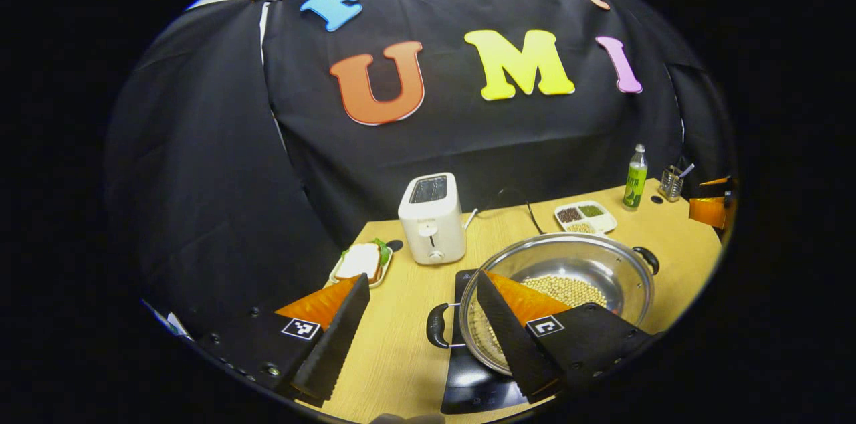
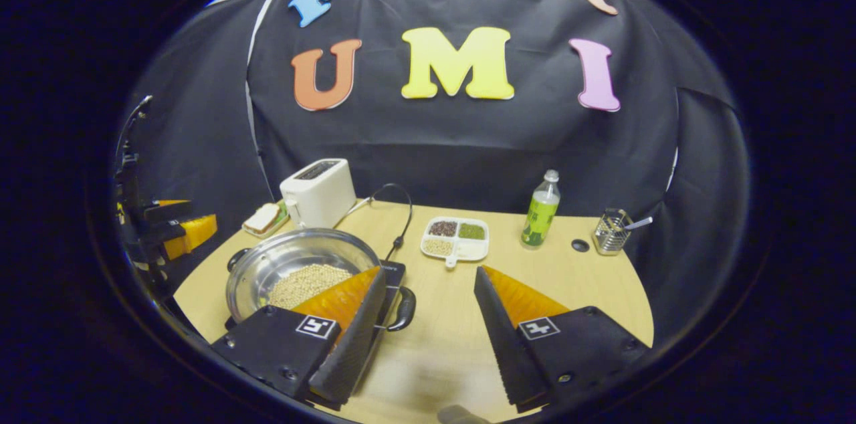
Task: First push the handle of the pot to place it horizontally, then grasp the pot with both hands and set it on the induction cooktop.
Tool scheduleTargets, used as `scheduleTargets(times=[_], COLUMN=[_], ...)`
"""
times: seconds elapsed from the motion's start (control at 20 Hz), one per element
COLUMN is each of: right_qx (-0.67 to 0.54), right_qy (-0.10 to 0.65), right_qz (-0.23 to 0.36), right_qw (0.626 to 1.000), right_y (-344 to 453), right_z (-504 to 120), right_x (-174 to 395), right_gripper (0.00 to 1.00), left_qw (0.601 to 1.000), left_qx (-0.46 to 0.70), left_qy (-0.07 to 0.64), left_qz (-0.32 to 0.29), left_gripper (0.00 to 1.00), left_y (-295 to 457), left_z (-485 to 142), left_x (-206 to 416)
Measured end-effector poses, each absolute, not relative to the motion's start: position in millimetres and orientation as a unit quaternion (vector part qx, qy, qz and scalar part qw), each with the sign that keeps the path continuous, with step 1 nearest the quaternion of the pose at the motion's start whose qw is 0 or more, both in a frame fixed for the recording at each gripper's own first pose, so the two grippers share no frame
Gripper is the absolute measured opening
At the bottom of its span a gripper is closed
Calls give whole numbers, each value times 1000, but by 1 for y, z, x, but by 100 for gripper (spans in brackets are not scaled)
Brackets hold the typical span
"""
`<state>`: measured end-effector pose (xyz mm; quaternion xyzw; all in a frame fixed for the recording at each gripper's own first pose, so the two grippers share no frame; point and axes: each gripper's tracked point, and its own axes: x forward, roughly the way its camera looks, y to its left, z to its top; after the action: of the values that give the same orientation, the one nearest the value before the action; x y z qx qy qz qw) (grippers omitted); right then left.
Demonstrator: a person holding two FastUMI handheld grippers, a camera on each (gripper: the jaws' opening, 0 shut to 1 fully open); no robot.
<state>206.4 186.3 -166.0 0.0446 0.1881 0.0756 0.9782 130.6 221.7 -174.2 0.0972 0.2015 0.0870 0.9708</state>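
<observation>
A steel pot [image 1: 588, 263] with pale beans in it rests on the black induction cooktop [image 1: 468, 377]. Its two black handles point left [image 1: 438, 325] and right [image 1: 647, 258]. My left gripper [image 1: 421, 277] is open, and the pot's left handle lies low between its fingers without being pressed. In the right gripper view the pot [image 2: 294, 263] is at the left on the cooktop [image 2: 396, 271]. My right gripper [image 2: 429, 271] is open, with the pot's near handle [image 2: 403, 309] just inside its left finger. The right gripper [image 1: 712, 206] and the left gripper [image 2: 180, 227] each show at the edge of the other's view.
A white toaster [image 1: 433, 218] and a plate with a sandwich [image 1: 361, 262] stand behind the pot at the left. A divided dish of beans [image 2: 456, 237], a green bottle [image 2: 540, 210] and a wire utensil holder [image 2: 612, 232] line the back. A black cable [image 2: 401, 210] runs to the cooktop.
</observation>
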Motion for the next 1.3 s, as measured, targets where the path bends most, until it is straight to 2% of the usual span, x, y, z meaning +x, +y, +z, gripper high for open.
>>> scheduleTargets(times=[0.15,0.4,0.7,0.75,1.3], right_qx=[48,54,58,59,70], right_qy=[153,104,38,28,-26], right_qz=[59,35,7,7,-19], right_qw=[985,992,998,998,997], right_y=[161,123,63,53,-78], right_z=[-126,-71,-8,-1,25], right_x=[185,136,82,72,-25], right_gripper=[94,94,94,100,100], left_qw=[977,986,996,996,999], left_qx=[87,82,50,46,31], left_qy=[167,109,58,50,2], left_qz=[96,92,56,51,8], left_gripper=[96,96,96,96,95], left_y=[220,192,106,93,-65], left_z=[-132,-68,-22,-13,43], left_x=[107,82,59,53,-12])
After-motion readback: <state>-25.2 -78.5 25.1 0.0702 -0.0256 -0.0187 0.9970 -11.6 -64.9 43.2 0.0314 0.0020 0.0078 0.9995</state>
